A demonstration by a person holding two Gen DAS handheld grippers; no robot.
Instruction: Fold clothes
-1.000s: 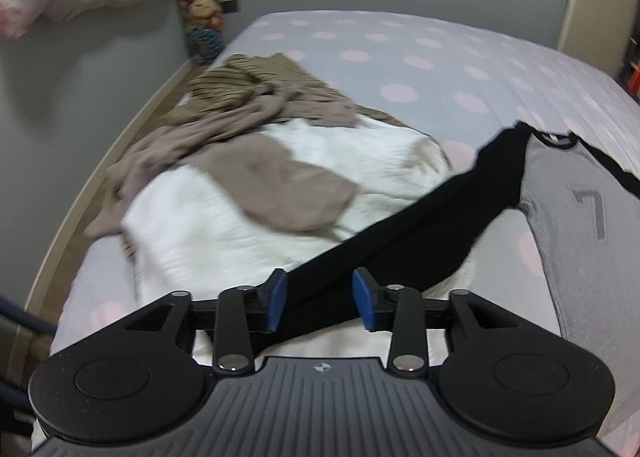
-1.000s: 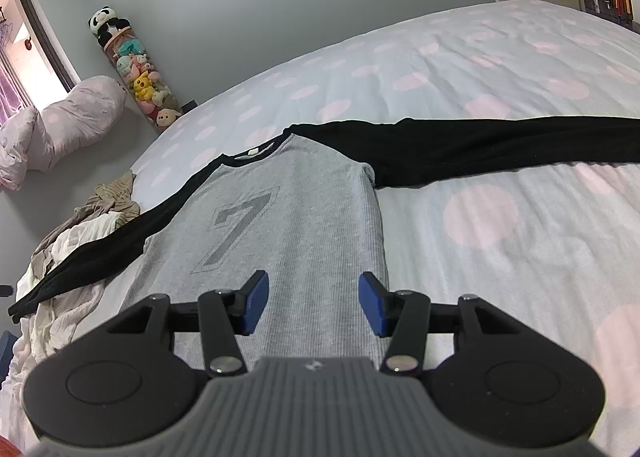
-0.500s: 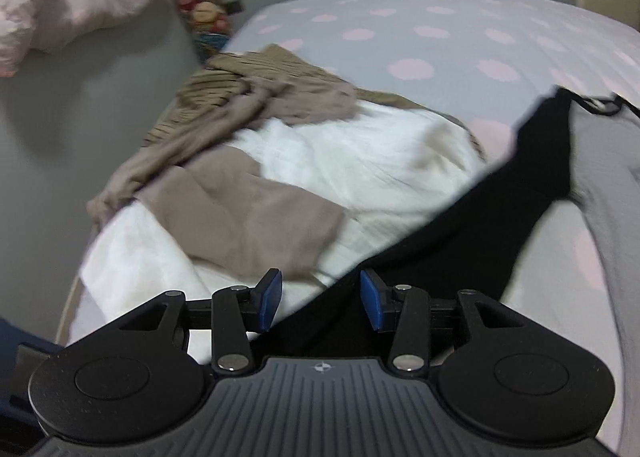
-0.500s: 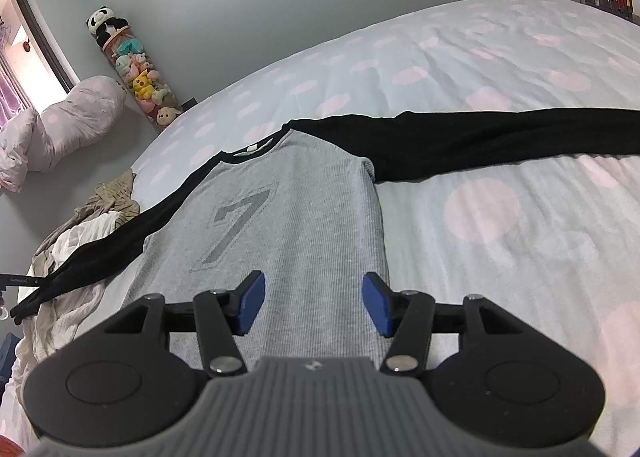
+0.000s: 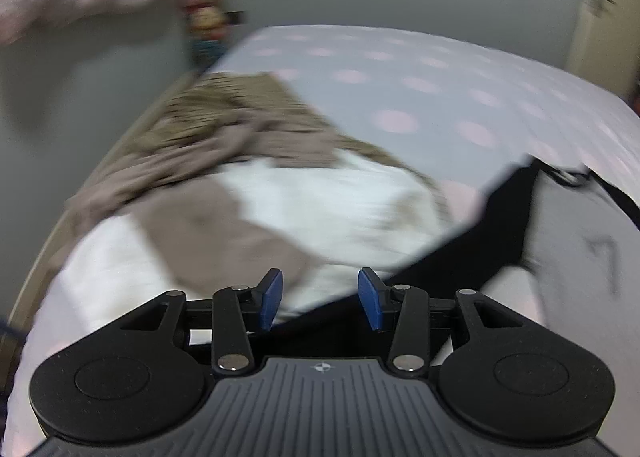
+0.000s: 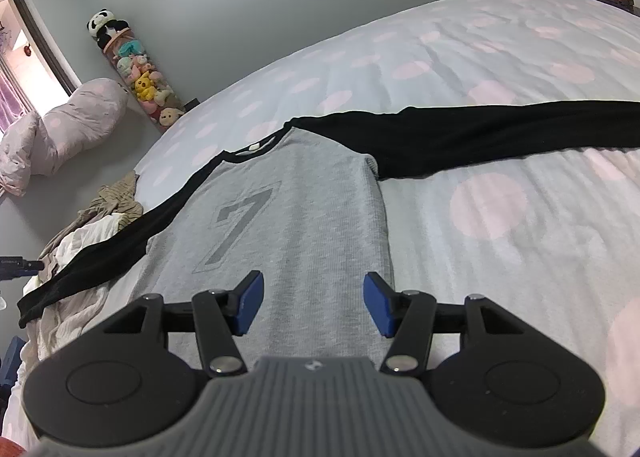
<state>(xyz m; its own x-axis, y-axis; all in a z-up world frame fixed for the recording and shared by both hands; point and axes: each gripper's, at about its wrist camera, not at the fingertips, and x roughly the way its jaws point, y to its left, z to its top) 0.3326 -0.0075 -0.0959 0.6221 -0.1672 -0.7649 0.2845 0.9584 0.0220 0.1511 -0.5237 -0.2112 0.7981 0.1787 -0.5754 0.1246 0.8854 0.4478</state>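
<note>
A grey long-sleeved shirt (image 6: pixel 304 217) with a big 7 on the chest lies flat on the dotted bed (image 6: pixel 500 297). Both black sleeves are spread out. The right sleeve (image 6: pixel 500 133) stretches to the right. The left sleeve (image 6: pixel 100 261) runs down-left over a pile of clothes. My right gripper (image 6: pixel 314 303) hovers open over the shirt's lower body, with nothing between its pads. In the blurred left wrist view, my left gripper (image 5: pixel 320 297) is open just above the left sleeve (image 5: pixel 460 257). That sleeve passes under the right finger, and the pads do not press on it.
A heap of white cloth (image 5: pixel 320 197) and tan garments (image 5: pixel 224 225) lies at the bed's left side, near its edge. A pink pillow (image 6: pixel 72 125) and a tube of plush toys (image 6: pixel 140 69) stand by the wall. A door (image 5: pixel 600 17) is at the far right.
My left gripper slid left along the black sleeve, so the sleeve now sits further right in its view, which has blurred. The right gripper stayed put and its jaws spread slightly.
</note>
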